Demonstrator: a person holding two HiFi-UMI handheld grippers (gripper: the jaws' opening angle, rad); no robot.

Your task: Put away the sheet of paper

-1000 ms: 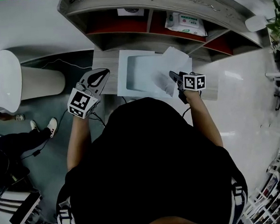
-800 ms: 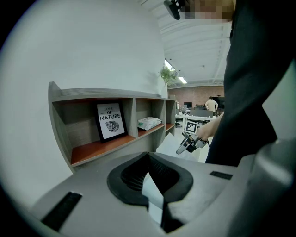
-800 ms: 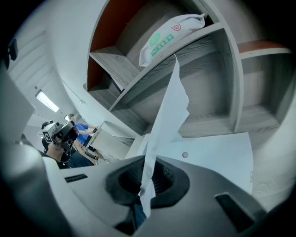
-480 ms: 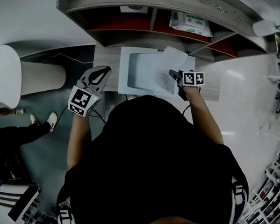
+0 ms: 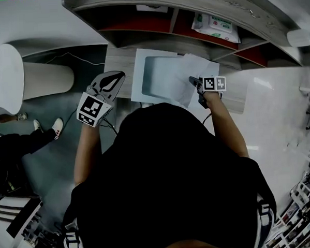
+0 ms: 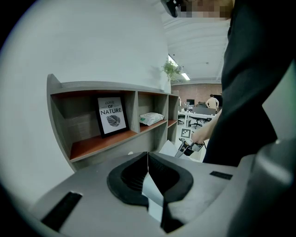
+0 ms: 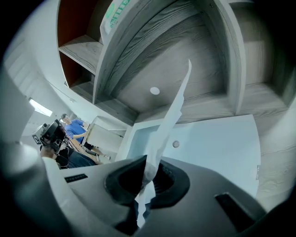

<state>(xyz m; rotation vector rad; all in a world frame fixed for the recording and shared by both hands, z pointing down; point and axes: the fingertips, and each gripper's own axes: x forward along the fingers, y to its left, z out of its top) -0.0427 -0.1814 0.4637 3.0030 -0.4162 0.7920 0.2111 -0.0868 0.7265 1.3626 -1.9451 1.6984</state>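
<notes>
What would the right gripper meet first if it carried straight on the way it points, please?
Probably the tray, which lies just ahead of the right gripper, shut on the sheet of paper; depth is hard to judge.

On the shelf (image 6: 106, 86), in the box at its left end, stands a framed picture (image 6: 112, 116). It has a drawn leaf and the big word "NATURE". Above that is the small word "OF". The top line is too small to read.

In the next box of the shelf lies a soft white pack (image 6: 151, 118). The head view shows green print on the pack, but the letters are too small to read.

The cube on the left gripper (image 5: 120, 74) and the cube on the right gripper (image 5: 191, 79) carry black and white square signs. They have no letters or numbers.
</notes>
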